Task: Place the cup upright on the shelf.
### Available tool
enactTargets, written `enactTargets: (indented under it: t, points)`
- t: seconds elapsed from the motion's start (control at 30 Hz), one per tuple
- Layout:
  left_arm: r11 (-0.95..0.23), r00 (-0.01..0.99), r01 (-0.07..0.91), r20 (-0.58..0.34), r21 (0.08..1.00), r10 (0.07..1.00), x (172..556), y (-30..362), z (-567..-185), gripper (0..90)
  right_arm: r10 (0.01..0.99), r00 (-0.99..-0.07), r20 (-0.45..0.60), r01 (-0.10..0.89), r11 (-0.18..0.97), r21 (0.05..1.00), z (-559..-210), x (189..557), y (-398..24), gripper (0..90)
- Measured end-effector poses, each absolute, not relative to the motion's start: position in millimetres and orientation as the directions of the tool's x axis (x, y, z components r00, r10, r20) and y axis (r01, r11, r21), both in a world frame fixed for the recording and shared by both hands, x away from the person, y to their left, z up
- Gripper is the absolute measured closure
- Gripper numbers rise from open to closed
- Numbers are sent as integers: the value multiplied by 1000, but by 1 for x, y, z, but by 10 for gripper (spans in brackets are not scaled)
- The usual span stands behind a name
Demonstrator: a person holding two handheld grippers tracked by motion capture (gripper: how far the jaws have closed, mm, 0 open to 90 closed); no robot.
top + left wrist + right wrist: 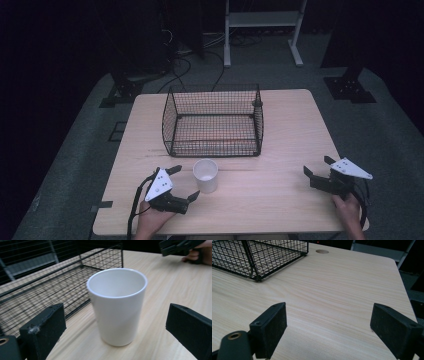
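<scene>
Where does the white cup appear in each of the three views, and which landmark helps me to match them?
High view: the white cup stands low in the middle, just in front of the wire basket.
Left gripper view: the cup is at the centre, between the open jaws.
Right gripper view: it is not in this picture.
Shared landmark: the wire basket.

Your black two-jaw left gripper (181,182) carried a pale grey three-cornered plate with dark dots and trailed a black cable. Your matching right gripper (317,168) had flat, square-edged black jaws, a brass-coloured eyelet near one.
</scene>
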State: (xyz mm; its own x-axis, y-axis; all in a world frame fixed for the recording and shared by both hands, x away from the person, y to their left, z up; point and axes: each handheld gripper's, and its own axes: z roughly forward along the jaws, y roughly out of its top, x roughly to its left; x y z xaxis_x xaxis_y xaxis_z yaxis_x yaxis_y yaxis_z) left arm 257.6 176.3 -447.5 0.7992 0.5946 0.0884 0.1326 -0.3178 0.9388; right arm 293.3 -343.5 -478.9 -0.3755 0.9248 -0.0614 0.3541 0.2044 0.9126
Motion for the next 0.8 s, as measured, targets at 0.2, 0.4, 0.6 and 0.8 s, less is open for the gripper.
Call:
enactTargets:
  t: [0.2,0.4,0.6,0.8]
  points:
    - [-335,809,135,91,933,581,259,171,-448,21,925,-375,-62,354,204,913,-479,293,-343,131]
    - [-346,817,140,90,928,570,260,167,-449,21,925,-375,-63,354,205,912,-479,293,-343,130]
    - [-366,815,138,104,921,570,262,164,-449,21,925,-376,-65,354,208,912,-479,293,-343,130]
    - [-383,813,146,110,912,572,266,161,-449,21,925,-375,-66,354,208,912,-479,293,-343,130]
